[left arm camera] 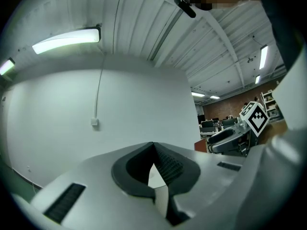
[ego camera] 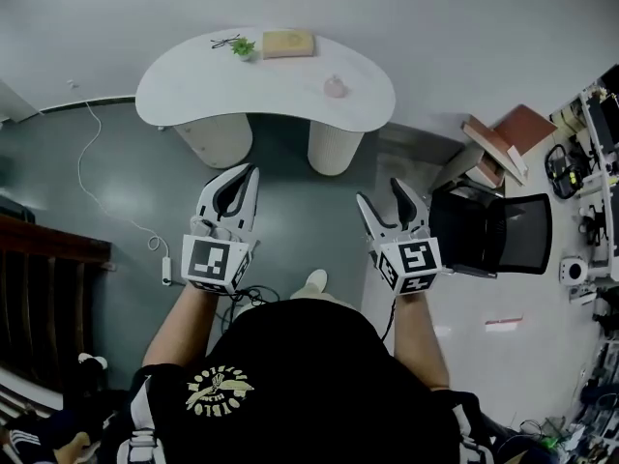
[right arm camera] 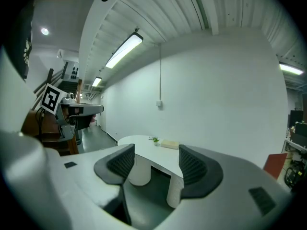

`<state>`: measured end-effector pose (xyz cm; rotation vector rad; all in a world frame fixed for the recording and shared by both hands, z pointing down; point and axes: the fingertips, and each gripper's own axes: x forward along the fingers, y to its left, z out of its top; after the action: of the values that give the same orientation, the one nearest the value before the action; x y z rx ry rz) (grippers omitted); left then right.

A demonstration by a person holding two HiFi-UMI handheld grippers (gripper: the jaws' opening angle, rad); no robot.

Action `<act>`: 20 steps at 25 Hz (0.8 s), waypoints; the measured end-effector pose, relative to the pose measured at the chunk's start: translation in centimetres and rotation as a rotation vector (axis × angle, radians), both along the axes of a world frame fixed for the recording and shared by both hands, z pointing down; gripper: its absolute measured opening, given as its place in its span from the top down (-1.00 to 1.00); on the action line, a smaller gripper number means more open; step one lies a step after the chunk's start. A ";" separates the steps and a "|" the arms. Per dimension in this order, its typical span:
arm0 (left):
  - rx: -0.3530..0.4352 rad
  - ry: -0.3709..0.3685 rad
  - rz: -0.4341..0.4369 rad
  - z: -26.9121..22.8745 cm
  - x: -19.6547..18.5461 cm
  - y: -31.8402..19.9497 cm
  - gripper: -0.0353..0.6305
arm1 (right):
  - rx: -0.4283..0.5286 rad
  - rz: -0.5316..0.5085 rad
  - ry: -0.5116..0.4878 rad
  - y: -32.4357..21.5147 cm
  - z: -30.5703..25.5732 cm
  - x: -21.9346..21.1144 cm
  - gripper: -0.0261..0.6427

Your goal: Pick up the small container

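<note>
The small container (ego camera: 335, 87), pale pink and rounded, stands near the right end of a white kidney-shaped table (ego camera: 193, 85) far ahead of me. My left gripper (ego camera: 248, 174) is held at waist height, well short of the table, with its jaws shut and nothing between them. In the left gripper view the left gripper (left arm camera: 153, 150) points up at the white wall. My right gripper (ego camera: 380, 193) is open and empty, also short of the table. Between the right gripper (right arm camera: 156, 159) pads I see the table (right arm camera: 139, 150); the container is not discernible there.
On the table lie a small green plant (ego camera: 243, 46), a tan box (ego camera: 288, 43) and a pair of glasses (ego camera: 224, 42). A black office chair (ego camera: 493, 232) stands just right of my right gripper. A cluttered bench (ego camera: 592, 162) lines the right edge. A power strip (ego camera: 166, 269) lies on the floor.
</note>
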<state>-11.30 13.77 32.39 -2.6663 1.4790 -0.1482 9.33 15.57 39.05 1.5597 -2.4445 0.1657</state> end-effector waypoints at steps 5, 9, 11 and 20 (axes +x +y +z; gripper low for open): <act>0.036 -0.037 -0.014 -0.9 3.3 -2.8 0.87 | -0.002 -0.043 -0.006 -2.4 0.2 1.9 0.09; 0.025 -0.065 -0.031 -0.5 4.8 -4.2 0.87 | -0.017 -0.059 -0.006 -4.5 0.9 3.4 0.09; 0.009 -0.075 -0.038 -0.3 5.1 -4.9 0.87 | -0.023 -0.065 -0.011 -5.4 1.1 3.9 0.09; -0.006 -0.083 -0.058 1.0 5.1 -8.1 0.87 | -0.041 -0.081 0.002 -9.1 1.7 4.4 0.09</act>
<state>-6.22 5.68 33.35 -2.5889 1.5334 -0.2646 13.75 6.49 40.72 1.4407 -2.4810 0.1985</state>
